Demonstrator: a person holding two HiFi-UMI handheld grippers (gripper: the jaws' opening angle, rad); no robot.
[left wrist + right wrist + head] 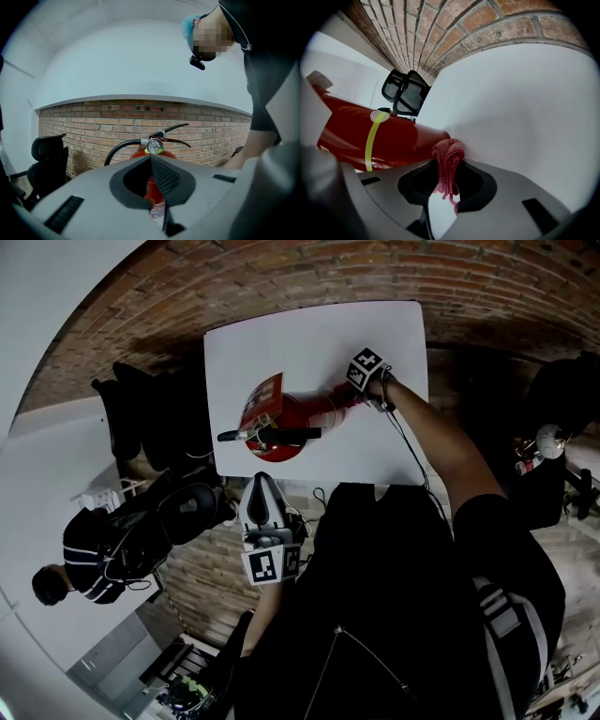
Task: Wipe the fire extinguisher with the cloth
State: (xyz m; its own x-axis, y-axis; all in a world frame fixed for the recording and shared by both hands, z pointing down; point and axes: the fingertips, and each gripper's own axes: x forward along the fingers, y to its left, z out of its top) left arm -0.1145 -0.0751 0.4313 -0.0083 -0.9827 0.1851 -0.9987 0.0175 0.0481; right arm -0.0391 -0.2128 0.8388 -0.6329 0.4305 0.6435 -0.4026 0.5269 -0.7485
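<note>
Brick wall behind, white counter in front of it w/ black office chairs at its left. Red fire extinguisher stands upright near counter's front edge; rest of top bare. It has a black hose, gauge & lever on top, yellow band round the body. R gripper fingers clenched on a pink cloth, cloth pressed to extinguisher's side low down. L gripper off the front edge, aimed at extinguisher, fingers closed, nothing in them
</note>
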